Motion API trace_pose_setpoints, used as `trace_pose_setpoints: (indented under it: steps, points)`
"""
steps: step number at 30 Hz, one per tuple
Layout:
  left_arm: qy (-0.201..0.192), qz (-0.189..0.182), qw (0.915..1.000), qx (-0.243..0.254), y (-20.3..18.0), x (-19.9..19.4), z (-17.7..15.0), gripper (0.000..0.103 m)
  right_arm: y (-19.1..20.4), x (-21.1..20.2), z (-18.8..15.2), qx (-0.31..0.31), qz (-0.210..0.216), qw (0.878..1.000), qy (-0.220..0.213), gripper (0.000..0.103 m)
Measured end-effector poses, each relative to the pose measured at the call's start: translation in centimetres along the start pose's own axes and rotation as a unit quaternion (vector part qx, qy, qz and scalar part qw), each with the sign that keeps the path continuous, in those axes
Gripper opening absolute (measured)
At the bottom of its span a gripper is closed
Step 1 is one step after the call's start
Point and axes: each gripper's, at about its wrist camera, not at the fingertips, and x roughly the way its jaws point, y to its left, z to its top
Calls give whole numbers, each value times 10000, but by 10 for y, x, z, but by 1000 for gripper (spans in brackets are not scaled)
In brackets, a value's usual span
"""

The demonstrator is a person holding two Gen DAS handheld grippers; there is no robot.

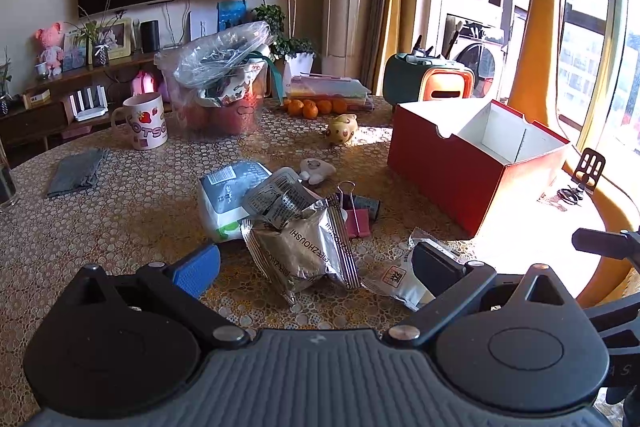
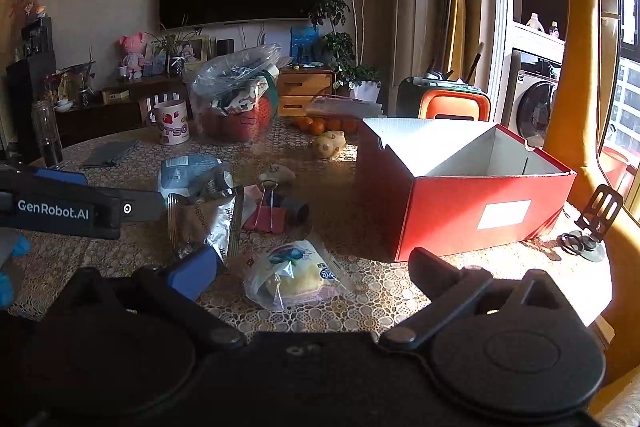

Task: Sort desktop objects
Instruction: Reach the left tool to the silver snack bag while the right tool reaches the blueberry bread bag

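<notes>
While both tongs are hovering wide, empty: right tongs (image 2: 312,267) approaching pastry pkt (image 2: 296,277); next close, carry to red box (image 2: 480,203); left tongs (image 1: 316,265) straddling foil pouch (image 1: 304,251).

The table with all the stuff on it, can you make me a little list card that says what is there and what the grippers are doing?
table: patterned tablecloth
box: red cardboard box, open, white inside
snacks: silver foil packet; clear bag with yellow cake
clip: pink binder clip
mug: white strawberry mug
left gripper: open, around foil packet
right gripper: open, around cake bag
</notes>
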Motion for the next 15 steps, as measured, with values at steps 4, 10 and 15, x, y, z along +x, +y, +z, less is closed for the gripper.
trace_pose_setpoints:
  steps: [4,10,15]
  points:
    - [99,88,9999,-14,4,19,1,103,1,17,-2,-218,14,9997,149,103]
    - [418,148,9990,-36,8,52,0,103,4,42,-6,-512,116,9981,325,102]
    - [652,196,9977,4,8,77,-4,103,4,61,-9,-641,171,9966,497,102]
